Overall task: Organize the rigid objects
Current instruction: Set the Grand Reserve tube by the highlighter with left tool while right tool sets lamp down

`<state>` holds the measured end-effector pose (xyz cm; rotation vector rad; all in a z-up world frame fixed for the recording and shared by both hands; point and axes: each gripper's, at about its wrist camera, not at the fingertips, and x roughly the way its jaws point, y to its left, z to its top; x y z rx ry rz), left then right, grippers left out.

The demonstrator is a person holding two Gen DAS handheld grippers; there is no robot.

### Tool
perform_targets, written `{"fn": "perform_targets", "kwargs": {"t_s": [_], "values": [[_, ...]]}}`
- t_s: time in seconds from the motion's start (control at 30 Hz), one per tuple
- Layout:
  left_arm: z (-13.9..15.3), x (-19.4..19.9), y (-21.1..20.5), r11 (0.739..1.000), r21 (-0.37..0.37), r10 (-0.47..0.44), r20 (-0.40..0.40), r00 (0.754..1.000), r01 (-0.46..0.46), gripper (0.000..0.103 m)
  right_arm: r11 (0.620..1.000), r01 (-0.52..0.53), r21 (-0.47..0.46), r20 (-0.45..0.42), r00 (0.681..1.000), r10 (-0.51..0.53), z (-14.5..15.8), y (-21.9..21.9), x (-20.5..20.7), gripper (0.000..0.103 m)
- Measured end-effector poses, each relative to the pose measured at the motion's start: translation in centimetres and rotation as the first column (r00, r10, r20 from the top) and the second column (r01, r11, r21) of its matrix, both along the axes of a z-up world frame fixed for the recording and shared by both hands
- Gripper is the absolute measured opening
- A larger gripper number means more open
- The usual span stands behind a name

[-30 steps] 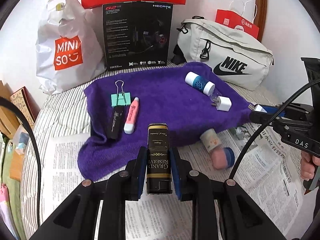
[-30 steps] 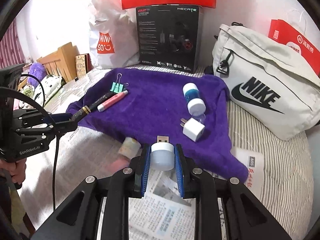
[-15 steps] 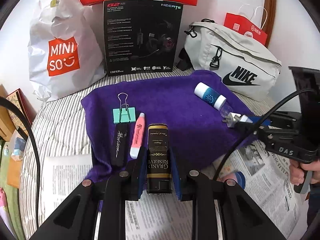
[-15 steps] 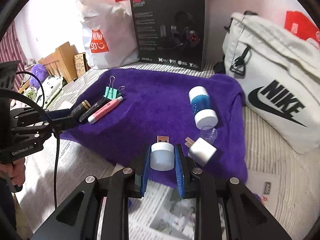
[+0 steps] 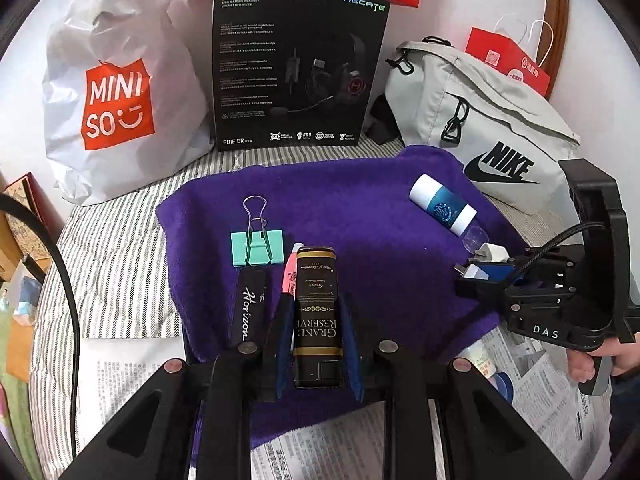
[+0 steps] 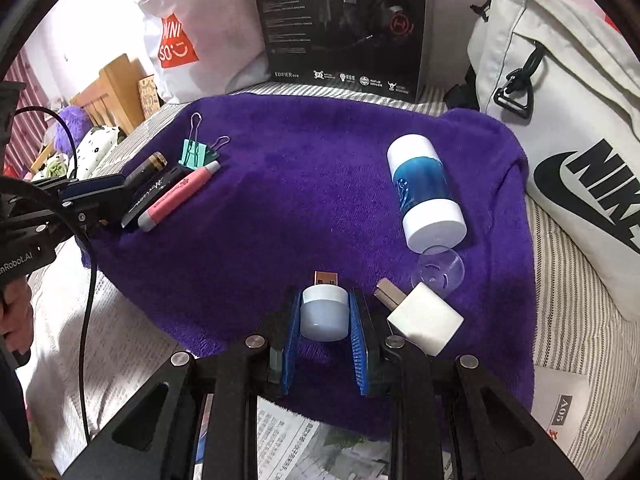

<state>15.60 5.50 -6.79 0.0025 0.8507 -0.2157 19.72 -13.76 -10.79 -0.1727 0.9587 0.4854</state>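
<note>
My left gripper point(image 5: 318, 312) is shut on a black and gold "Grand Reserve" tube point(image 5: 317, 316), held over the purple towel point(image 5: 352, 216) beside the pink marker point(image 5: 291, 268) and black "Horizon" pen point(image 5: 250, 308). A green binder clip point(image 5: 257, 246) lies just beyond them. My right gripper point(image 6: 324, 316) is shut on a small white USB light point(image 6: 323, 312), low over the towel point(image 6: 300, 192) next to the white charger plug point(image 6: 426, 322). A blue and white bottle point(image 6: 424, 192) lies beyond the plug.
A Miniso bag point(image 5: 116, 96), a black headset box point(image 5: 296, 68) and a grey Nike bag point(image 5: 488, 132) stand behind the towel. Newspaper point(image 5: 136, 392) covers the striped bed in front. A pink and blue jar point(image 5: 494, 372) lies on the newspaper at the right.
Both grippers moved forward over the towel with their objects. The tube now sits beside the pink marker, and the USB light sits next to the charger plug.
</note>
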Motion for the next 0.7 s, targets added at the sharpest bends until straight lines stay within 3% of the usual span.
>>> {"fn": "perform_targets", "kwargs": {"t_s": [0.3, 0.7], "values": [[-0.9, 1.4, -0.6, 1.000, 0.006, -0.018, -0.036, 0.999, 0.019, 0.023, 0.999, -0.051, 0.003, 0.006, 0.999, 0.051, -0.1, -0.1, 0.2, 0.025], [-2.2, 3.9, -2.3, 0.999, 0.032, -0.039, -0.090, 0.995, 0.042, 0.023, 0.999, -0.051, 0.020, 0.029, 0.998, 0.050, 0.6, -1.6, -0.7, 0.045]]}}
